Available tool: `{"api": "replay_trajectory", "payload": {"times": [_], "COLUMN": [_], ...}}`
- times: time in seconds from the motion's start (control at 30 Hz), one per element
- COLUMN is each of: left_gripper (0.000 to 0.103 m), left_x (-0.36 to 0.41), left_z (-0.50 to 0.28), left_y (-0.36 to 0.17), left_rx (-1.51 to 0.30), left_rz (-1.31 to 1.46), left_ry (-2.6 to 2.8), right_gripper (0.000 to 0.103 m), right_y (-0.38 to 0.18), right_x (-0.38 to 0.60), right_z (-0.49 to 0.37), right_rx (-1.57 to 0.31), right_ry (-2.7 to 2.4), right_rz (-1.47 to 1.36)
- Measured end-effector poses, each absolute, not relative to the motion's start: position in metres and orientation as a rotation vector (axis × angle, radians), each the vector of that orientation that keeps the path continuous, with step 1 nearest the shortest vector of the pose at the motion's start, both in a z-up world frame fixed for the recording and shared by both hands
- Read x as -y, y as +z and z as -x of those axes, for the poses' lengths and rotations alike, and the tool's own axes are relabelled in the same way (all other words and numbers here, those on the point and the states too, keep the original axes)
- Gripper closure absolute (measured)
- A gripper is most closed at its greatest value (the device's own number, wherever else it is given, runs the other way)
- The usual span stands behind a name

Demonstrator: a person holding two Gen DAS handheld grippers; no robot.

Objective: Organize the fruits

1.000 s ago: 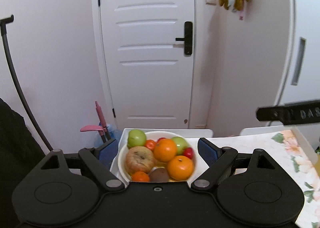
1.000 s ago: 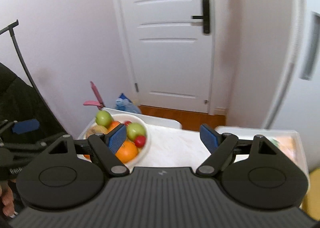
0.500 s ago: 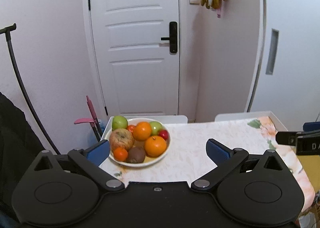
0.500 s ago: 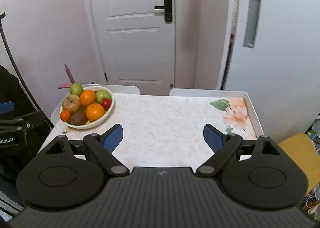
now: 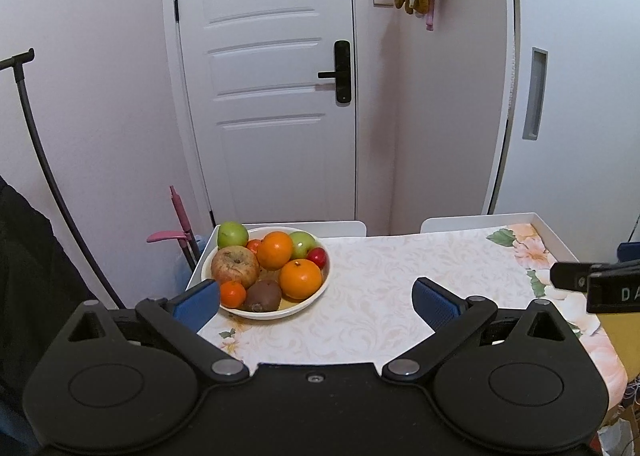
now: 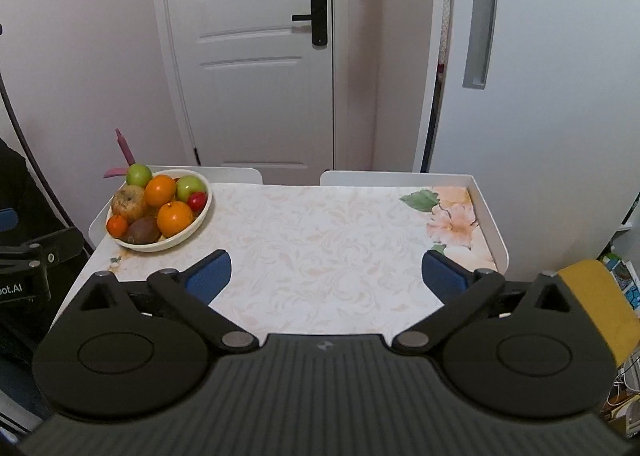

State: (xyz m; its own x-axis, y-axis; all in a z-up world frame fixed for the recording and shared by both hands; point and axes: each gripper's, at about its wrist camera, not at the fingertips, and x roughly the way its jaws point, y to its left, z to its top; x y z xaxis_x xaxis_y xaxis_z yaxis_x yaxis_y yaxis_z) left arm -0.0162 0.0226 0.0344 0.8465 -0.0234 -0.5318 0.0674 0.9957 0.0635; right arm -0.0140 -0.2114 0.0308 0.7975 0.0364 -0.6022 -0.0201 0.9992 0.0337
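Fruit bowl [image 5: 316,298] at table [image 6: 320,248] corner — 2 claws gaping, empty

The bowl [image 5: 308,302] looks glossy and smooth. The surface [image 6: 320,248] wears a matt floral cloth. The door [image 5: 272,96] is smooth, satin white.

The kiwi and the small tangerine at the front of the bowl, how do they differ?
Colour: the kiwi is dull brown, the small tangerine bright orange.
Size: the kiwi looks larger than the tangerine.
Shape: the kiwi is oval, the tangerine round.
Place: in the left wrist view the kiwi lies right of the tangerine, which sits at the rim beside the wrinkled apple.
Both rest in the white bowl, at its near edge, side by side.
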Motion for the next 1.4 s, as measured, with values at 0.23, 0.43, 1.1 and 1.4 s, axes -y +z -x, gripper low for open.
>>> {"api": "replay_trajectory", "payload": {"times": [0.23, 0.43, 1.1, 1.4], "left_gripper": [0.0, 0.0, 0.0, 0.0], "left_x": [-0.0225, -0.0217, -0.025, -0.0249], "left_z": [0.0168, 0.0174, 0.0182, 0.0178], "left_y": [0.0346, 0.0354, 0.0374, 0.037], "left_rx": [-0.556, -0.554, -0.55, -0.55], "left_rz": [-0.082, -0.086, -0.08, -0.079], "left_ry": [-0.049, -0.052, -0.043, -0.043], "right_gripper": [0.0, 0.0, 0.0, 0.0], "right_y": [0.0302, 0.0304, 0.0298, 0.0293], "right_x": [0.2116, 0.2119, 0.212, 0.212], "right_z": [0.0145, 0.0153, 0.0152, 0.0145], "right_rx": [-0.651, -0.653, -0.658, -0.662], "right_ry": [0.024, 0.019, 0.016, 0.012], "right_rz": [-0.022, -0.026, -0.026, -0.027]}}
